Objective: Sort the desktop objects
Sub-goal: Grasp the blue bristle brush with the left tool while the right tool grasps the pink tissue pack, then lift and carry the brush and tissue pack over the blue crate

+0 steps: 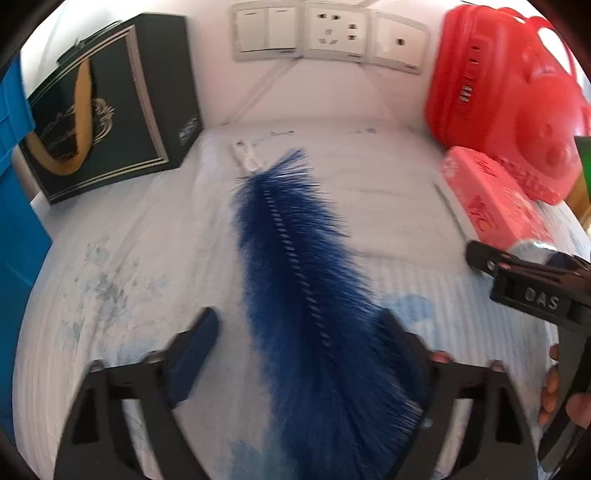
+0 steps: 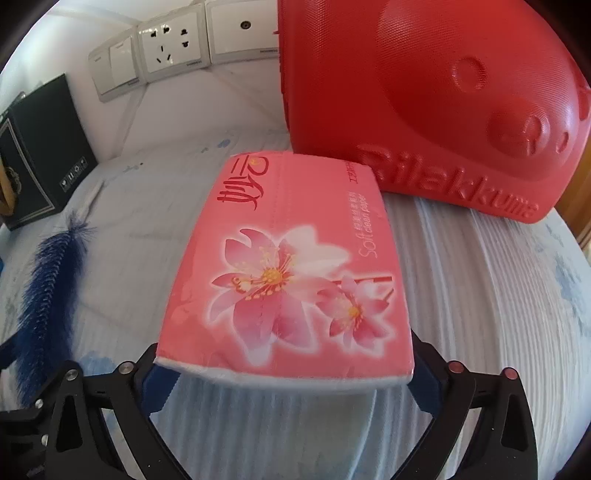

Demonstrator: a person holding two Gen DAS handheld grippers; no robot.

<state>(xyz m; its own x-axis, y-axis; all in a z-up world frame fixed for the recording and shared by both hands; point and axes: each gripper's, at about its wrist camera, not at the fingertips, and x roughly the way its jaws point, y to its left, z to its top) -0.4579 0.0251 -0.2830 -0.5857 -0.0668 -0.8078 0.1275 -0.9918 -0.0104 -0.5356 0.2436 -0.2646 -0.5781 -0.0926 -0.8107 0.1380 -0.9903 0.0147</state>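
A dark blue bottle brush (image 1: 295,266) with a white handle end (image 1: 245,153) lies on the pale cloth, running away from me between the fingers of my left gripper (image 1: 299,332), which is open around its near end. The brush also shows in the right wrist view (image 2: 51,280). My right gripper (image 2: 284,365) is shut on a pink tissue pack (image 2: 291,266) with a flower print and holds it off the cloth. The pack and the right gripper also show in the left wrist view (image 1: 487,199), (image 1: 524,273).
A red Rilakkuma case (image 2: 424,92) stands at the back right, just behind the tissue pack. A black gift box (image 1: 110,110) stands at the back left, with a blue bin (image 1: 14,184) at the far left. Wall sockets (image 1: 328,33) sit behind.
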